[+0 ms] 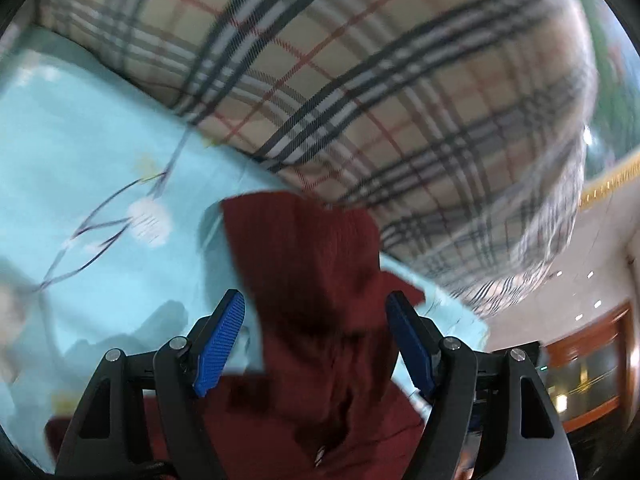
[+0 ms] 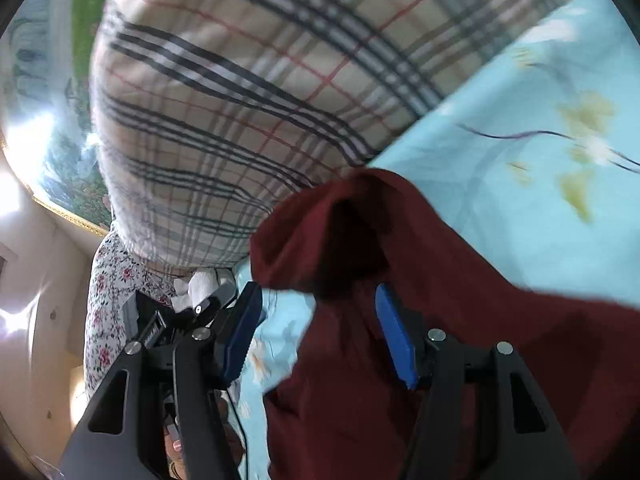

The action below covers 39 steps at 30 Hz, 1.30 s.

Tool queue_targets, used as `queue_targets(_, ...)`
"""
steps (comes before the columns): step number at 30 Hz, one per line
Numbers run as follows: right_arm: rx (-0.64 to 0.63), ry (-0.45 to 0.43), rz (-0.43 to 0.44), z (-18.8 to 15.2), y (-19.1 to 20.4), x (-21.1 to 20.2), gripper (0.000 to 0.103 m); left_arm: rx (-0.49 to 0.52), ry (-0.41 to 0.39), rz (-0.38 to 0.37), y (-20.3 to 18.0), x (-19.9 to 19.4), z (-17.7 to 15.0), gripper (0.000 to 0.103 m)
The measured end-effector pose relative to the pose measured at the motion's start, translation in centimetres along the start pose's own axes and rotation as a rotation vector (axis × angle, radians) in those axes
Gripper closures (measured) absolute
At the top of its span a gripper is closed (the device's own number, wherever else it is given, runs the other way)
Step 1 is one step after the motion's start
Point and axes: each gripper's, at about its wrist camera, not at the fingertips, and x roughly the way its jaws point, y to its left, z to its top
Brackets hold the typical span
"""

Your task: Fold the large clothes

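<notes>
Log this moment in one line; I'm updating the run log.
left claw open | right claw open | dark red garment between both | on light blue sheet

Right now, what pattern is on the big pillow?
Beige plaid with dark, white and red stripes on the pillow, clearest in the left wrist view.

The left gripper point(image 1: 316, 312) consists of two black linkage arms, each with a triangular cut-out near its base. Round silver pivot pins sit at the joints, two per side. Each arm ends in a blue finger pad point(image 1: 222, 344) with a fine ribbed texture on its inner face.

The right gripper point(image 2: 318, 318) has the same construction: black arms with triangular cut-outs, silver pivot pins and blue pads point(image 2: 394, 340). Its left pad appears darker, being in shadow, and shows a serrated edge. A thin black cable point(image 2: 236, 420) runs down beside the left arm. The operator's hand point(image 2: 176, 446) shows bare skin below that arm.
</notes>
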Motion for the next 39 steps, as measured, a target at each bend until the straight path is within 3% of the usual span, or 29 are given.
queue_targets(4,0.068,0.02,0.028,2.3,-1.2,3.7,0.042,0.0,0.017,0.012,0.1,2.8,2.3,0.034)
queue_targets(6,0.082,0.007,0.019,3.1,-1.9,4.7,0.048,0.049,0.013,0.008,-0.5,3.5,2.5,0.066)
queue_targets(7,0.076,0.002,0.017,3.3,-2.0,4.9,0.075,0.065,0.017,0.005,-0.7,3.6,2.5,0.096)
queue_targets(8,0.068,0.011,0.011,3.3,-2.0,4.9,0.087,0.08,0.021,-0.005,-1.0,3.7,2.2,0.097)
queue_targets(9,0.058,0.017,0.013,3.3,-1.9,4.7,0.098,0.09,0.011,-0.011,-1.4,3.4,1.6,0.097)
queue_targets(13,-0.019,-0.008,0.031,1.5,-0.5,1.1,0.099,0.149,-0.023,-0.074,-3.0,0.0,-2.1,0.098)
queue_targets(21,-0.101,0.034,0.079,-7.3,-0.8,-9.7,0.099,0.257,-0.01,-0.19,-5.1,-7.5,-16.7,0.098)
queue_targets(26,-0.109,0.055,0.027,-12.9,-3.2,-13.3,0.099,0.26,0.046,-0.181,-3.7,-8.6,-24.7,0.098)
queue_targets(33,-0.09,0.091,-0.091,-17.1,-7.3,-13.6,0.099,0.255,0.156,-0.07,0.1,-6.4,-29.8,0.096)
queue_targets(36,-0.092,0.109,-0.131,-17.4,-8.2,-13.4,0.096,0.249,0.154,-0.058,0.7,-6.8,-29.4,0.087)
queue_targets(38,-0.094,0.107,-0.151,-17.3,-8.4,-13.6,0.092,0.257,0.118,-0.058,0.8,-8.2,-28.6,0.064)
queue_targets(39,-0.094,0.102,-0.156,-17.2,-8.4,-13.7,0.083,0.256,0.102,-0.056,0.8,-8.7,-28.0,0.058)
